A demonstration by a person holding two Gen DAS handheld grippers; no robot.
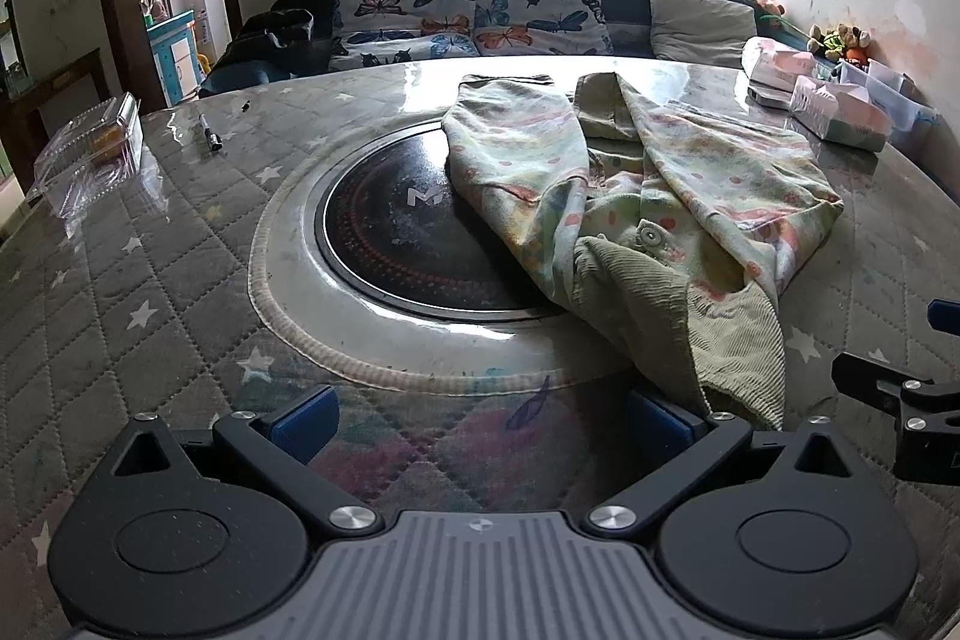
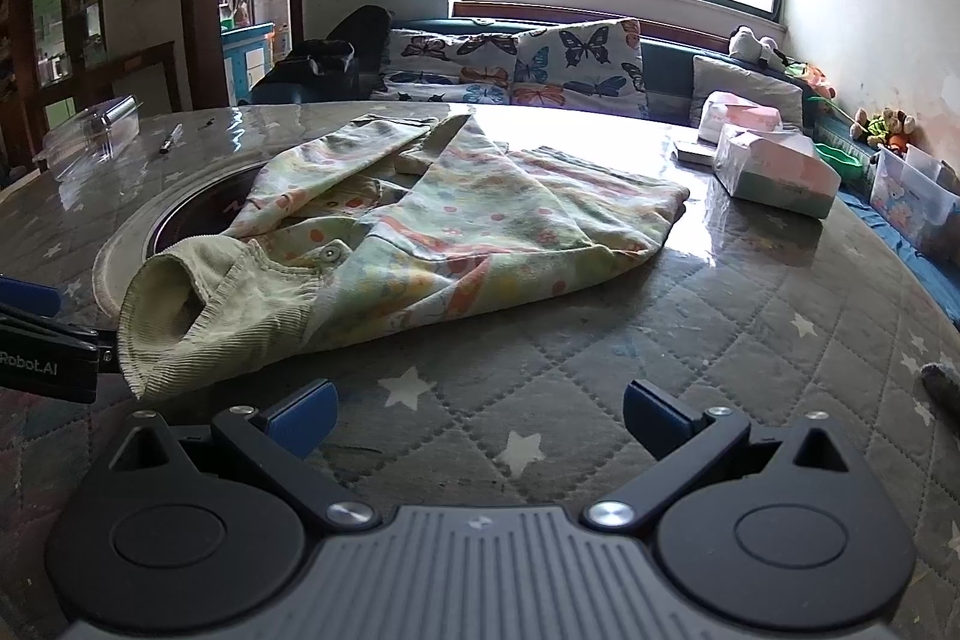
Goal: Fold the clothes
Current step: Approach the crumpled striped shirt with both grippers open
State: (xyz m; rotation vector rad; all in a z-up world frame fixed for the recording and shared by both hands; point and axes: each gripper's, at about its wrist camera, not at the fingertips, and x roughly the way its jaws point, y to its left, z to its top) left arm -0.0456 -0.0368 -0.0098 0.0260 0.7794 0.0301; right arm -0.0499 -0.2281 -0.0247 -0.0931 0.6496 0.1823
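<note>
A small pale-green printed garment [image 1: 648, 214] with a green corduroy cuff lies crumpled on the round table, partly over the black cooktop [image 1: 390, 226]. It also shows in the right wrist view [image 2: 420, 232]. My left gripper [image 1: 480, 424] is open and empty, low over the table just in front of the cuff; its right pad sits beside the cuff's hem. My right gripper [image 2: 480, 415] is open and empty, over the quilted cover in front of the garment. Each gripper shows at the edge of the other's view.
A quilted star-print cover under clear plastic covers the table [image 1: 120, 292]. A pen [image 1: 210, 133] and a clear plastic box [image 1: 102, 142] lie at the left. Tissue packs [image 2: 774, 172] and bins stand at the right. A butterfly-cushioned bench [image 1: 480, 10] runs behind.
</note>
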